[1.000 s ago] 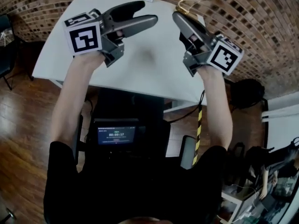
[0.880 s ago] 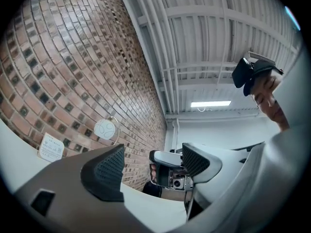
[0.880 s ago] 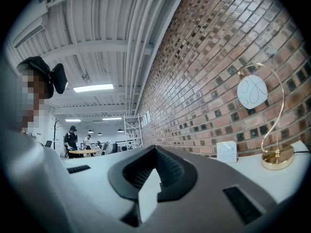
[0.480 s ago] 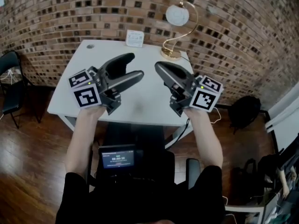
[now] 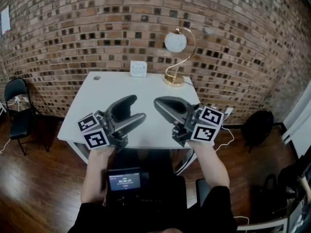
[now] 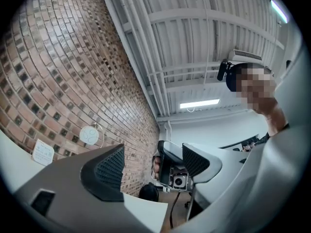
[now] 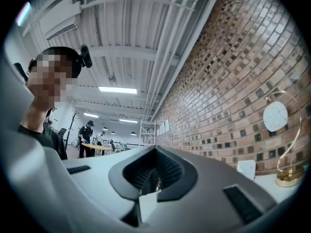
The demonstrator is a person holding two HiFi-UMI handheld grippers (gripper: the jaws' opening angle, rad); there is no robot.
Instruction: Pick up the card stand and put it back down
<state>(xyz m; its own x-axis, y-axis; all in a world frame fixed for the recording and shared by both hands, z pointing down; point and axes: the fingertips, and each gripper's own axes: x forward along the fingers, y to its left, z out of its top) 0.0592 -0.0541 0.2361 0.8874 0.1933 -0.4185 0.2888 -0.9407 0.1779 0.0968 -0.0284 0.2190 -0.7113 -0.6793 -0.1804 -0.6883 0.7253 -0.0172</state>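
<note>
The card stand (image 5: 138, 68), a small white upright card, sits at the back edge of the white table (image 5: 107, 93) by the brick wall. It also shows as the white card stand (image 6: 43, 152) in the left gripper view and the card stand (image 7: 247, 169) in the right gripper view. Both grippers hover over the table's near half, well short of it. My left gripper (image 5: 135, 110) is open with nothing between its fingers; my left gripper (image 6: 151, 166) frames the other gripper's body in its own view. My right gripper (image 5: 158, 103) is shut and empty, as the right gripper (image 7: 154, 178) also shows.
A gold arc lamp with a white globe (image 5: 175, 42) stands right of the card stand. A black chair (image 5: 19, 106) is left of the table, a black bag (image 5: 257, 125) right of it. A small screen (image 5: 124, 181) sits below the near edge.
The head view has tilted up, bringing the wall, lamp and whole table into sight. Both grippers now sit lower in the picture, over the table's near edge. Their jaws look unchanged.
</note>
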